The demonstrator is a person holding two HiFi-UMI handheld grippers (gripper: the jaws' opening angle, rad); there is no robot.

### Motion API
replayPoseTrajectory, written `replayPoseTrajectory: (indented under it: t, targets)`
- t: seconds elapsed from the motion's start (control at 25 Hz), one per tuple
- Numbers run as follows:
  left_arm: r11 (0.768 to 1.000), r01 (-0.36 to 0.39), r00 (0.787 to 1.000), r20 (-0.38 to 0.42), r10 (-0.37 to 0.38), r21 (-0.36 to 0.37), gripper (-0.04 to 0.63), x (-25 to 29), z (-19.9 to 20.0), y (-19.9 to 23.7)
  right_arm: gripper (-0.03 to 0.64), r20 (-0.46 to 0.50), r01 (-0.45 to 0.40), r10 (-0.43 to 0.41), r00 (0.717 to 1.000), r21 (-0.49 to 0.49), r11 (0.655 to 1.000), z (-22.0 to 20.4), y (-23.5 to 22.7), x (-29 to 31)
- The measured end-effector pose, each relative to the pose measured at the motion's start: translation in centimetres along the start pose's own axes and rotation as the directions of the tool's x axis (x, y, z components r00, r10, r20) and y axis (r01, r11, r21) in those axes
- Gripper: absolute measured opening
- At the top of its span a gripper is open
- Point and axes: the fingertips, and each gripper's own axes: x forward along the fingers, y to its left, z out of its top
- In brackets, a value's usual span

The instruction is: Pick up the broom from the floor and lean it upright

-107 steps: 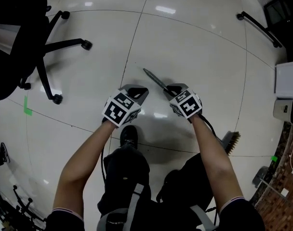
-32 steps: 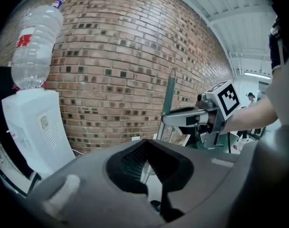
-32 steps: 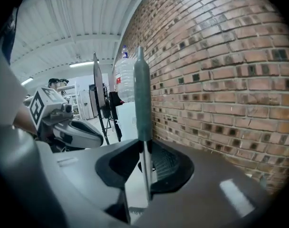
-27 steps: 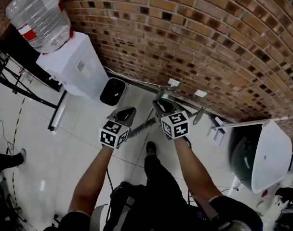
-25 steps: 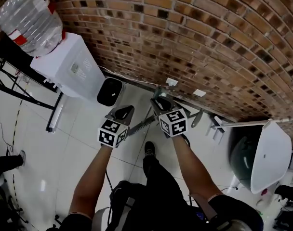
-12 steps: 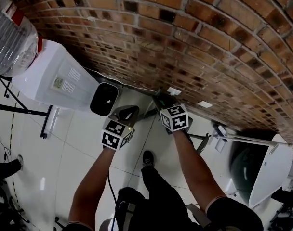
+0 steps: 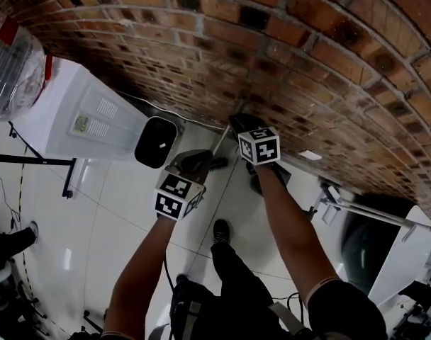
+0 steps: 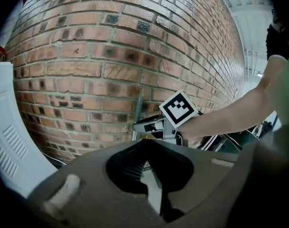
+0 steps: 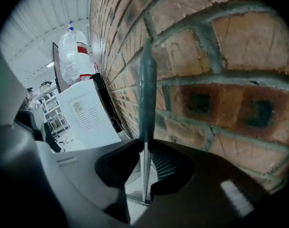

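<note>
the brick wall (image 7: 286,62) fills the top of the head view, and the pale tiled floor (image 7: 116,239) runs along below it. a white water dispenser (image 7: 81,119) stands against the wall at the left with a clear bottle (image 7: 10,69) on top, and a dark bin (image 7: 157,142) sits just beside it. the broom (image 9: 147,94) is off the floor and stands nearly upright close in front of the bricks, its green upper handle rising along the wall; whether it touches the bricks cannot be told. the right tongs (image 9: 145,148) are clamped on the thin metal part of the handle just below the green section, the pads pressing it from both sides. the left tongs (image 8: 147,163) hover near the right ones, lower and a little further from the wall. their tips stand only narrowly apart, with nothing between them and just a strip of floor showing through the gap. in the left gripper view the right tongs' marker cube shows ahead against the bricks
</note>
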Motion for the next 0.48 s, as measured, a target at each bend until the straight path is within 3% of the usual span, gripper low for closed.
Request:
replayPoseTrajectory:
  t: [0.24, 0.28, 0.36, 0.48]
  targets:
    - [0.999, -0.026, 1.000, 0.004, 0.026, -0.019, 0.002, -0.1, 0.6, 0.8, 0.086, -0.005, -0.008, 0.008, 1.000, 0.017, 1.000, 1.1, -1.1, 1.7]
    - [0.999, -0.027, 1.000, 0.004, 0.027, -0.021, 0.001, -0.1, 0.6, 0.8, 0.112, -0.004, -0.009, 0.009, 1.000, 0.020, 1.000, 1.1, -1.1, 1.6]
    - [0.999, -0.027, 1.000, 0.002, 0.027, -0.023, 0.001, 0.0, 0.7, 0.9, 0.235, -0.001, -0.009, 0.009, 1.000, 0.037, 0.999, 1.1, -1.0, 1.3]
    - [1.000, -0.023, 1.000, 0.000, 0.023, -0.019, 0.002, -0.2, 0.9, 0.8, 0.268, -0.004, 0.008, -0.008, 1.000, 0.046, 0.999, 0.9, -0.6, 0.2]
